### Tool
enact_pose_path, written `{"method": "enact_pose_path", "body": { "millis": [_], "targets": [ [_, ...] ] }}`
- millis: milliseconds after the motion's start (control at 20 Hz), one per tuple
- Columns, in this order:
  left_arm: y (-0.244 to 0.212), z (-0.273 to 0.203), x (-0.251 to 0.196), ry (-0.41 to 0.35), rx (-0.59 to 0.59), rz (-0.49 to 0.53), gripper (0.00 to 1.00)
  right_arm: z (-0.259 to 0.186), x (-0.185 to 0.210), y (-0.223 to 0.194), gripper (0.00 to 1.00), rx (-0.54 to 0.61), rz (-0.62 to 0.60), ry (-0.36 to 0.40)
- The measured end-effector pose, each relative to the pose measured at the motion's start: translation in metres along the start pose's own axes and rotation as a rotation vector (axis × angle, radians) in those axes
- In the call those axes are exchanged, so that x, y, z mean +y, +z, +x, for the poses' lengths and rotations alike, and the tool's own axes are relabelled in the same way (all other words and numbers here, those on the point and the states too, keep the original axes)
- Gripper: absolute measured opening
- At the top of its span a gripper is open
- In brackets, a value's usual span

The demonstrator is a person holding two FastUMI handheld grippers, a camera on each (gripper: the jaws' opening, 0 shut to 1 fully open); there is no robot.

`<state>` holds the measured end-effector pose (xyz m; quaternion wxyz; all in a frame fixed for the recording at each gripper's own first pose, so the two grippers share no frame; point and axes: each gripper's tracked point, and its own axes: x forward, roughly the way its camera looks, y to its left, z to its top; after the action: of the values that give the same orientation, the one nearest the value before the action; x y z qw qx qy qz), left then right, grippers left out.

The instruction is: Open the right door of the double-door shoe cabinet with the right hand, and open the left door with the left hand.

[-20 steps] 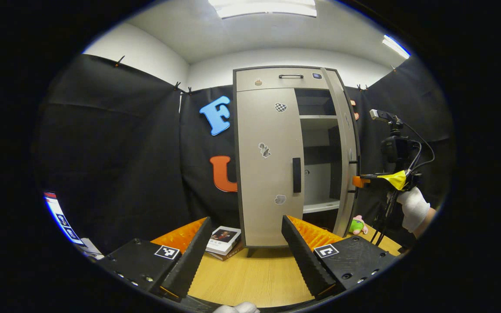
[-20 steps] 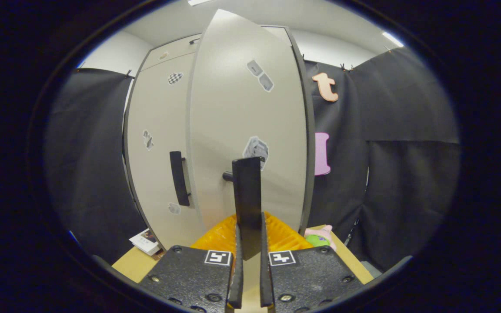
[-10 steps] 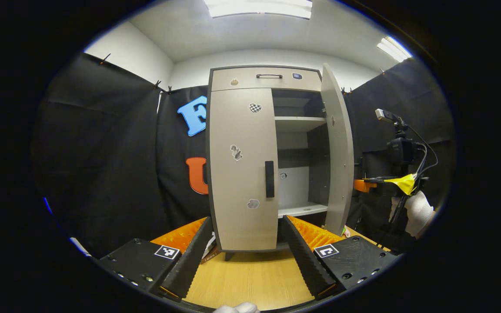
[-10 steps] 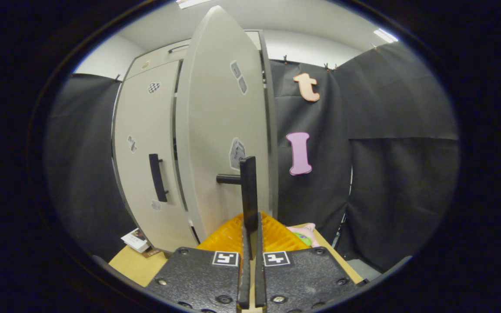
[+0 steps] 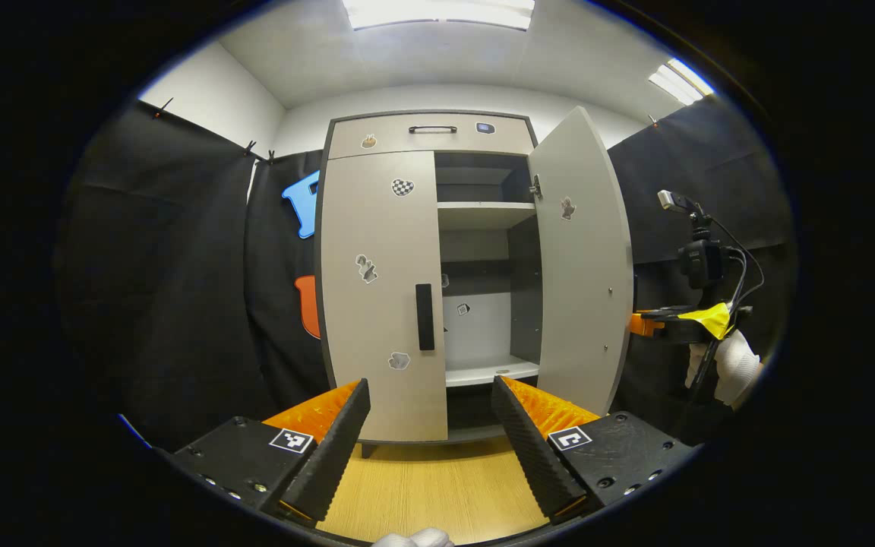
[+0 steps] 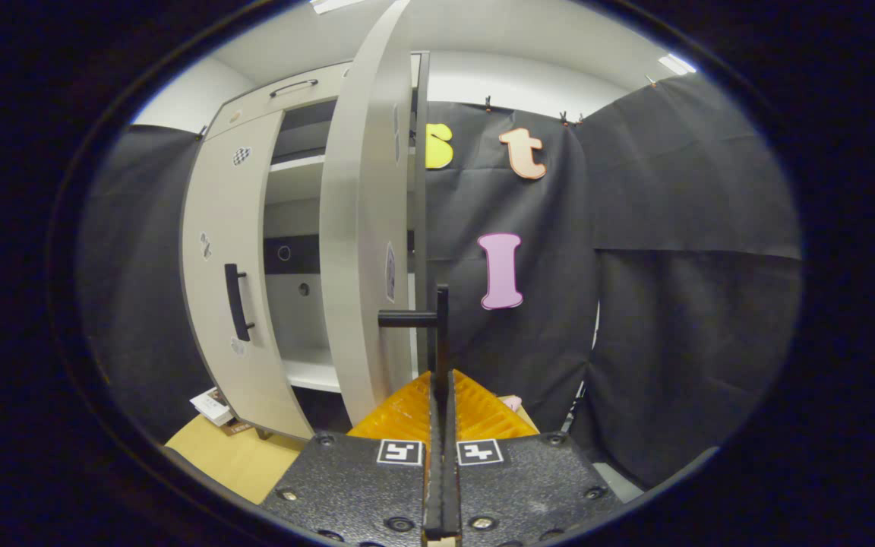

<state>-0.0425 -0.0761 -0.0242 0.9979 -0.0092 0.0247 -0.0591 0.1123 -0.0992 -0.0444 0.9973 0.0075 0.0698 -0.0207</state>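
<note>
Right door (image 5: pixel 580 258) swung way wider than a second ago, left door (image 5: pixel 380 289) still closed.
Right gripper (image 6: pixel 440 425) jaws are clamped together on the right door's thin dark handle (image 6: pixel 441 334). Left gripper (image 5: pixel 430 425) hangs in front of the cabinet (image 5: pixel 430 135), ridged jaws wide apart, holding nothing. Cabinet's flat matte grey panels with stickers, pale shelves (image 5: pixel 483 215) inside, standing on a wood-grain table (image 5: pixel 430 486).

White glove (image 5: pixel 734 368); black, square-marked gripper housings.
</note>
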Motion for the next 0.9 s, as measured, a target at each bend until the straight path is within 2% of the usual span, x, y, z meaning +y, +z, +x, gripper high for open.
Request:
{"method": "enact_pose_path", "body": {
  "millis": [250,450,650,700,750,800,900],
  "targets": [
    [0.002,0.000,-0.011,0.036,0.005,0.005,0.96,0.003,0.000,-0.001,0.04,0.020,0.027,0.060],
    [0.003,0.000,-0.012,0.050,0.010,0.003,0.96,0.006,0.000,-0.001,0.04,0.017,0.010,0.073],
    [0.004,0.004,-0.001,0.064,0.006,0.009,0.96,0.001,-0.008,-0.001,0.06,0.021,-0.001,0.039],
    [0.004,0.006,0.003,0.068,0.004,0.005,0.96,-0.002,-0.010,0.002,0.15,0.013,-0.002,0.035],
    [0.004,0.006,0.002,0.060,0.006,-0.001,0.96,-0.004,-0.014,0.003,0.19,0.011,-0.007,0.013],
    [0.004,0.007,0.002,0.052,0.005,-0.003,0.96,-0.008,-0.018,0.005,0.35,0.007,-0.011,-0.001],
    [0.004,0.008,0.008,0.043,0.005,0.004,0.96,-0.022,-0.023,0.013,0.58,-0.011,-0.006,-0.025]
  ]
}}
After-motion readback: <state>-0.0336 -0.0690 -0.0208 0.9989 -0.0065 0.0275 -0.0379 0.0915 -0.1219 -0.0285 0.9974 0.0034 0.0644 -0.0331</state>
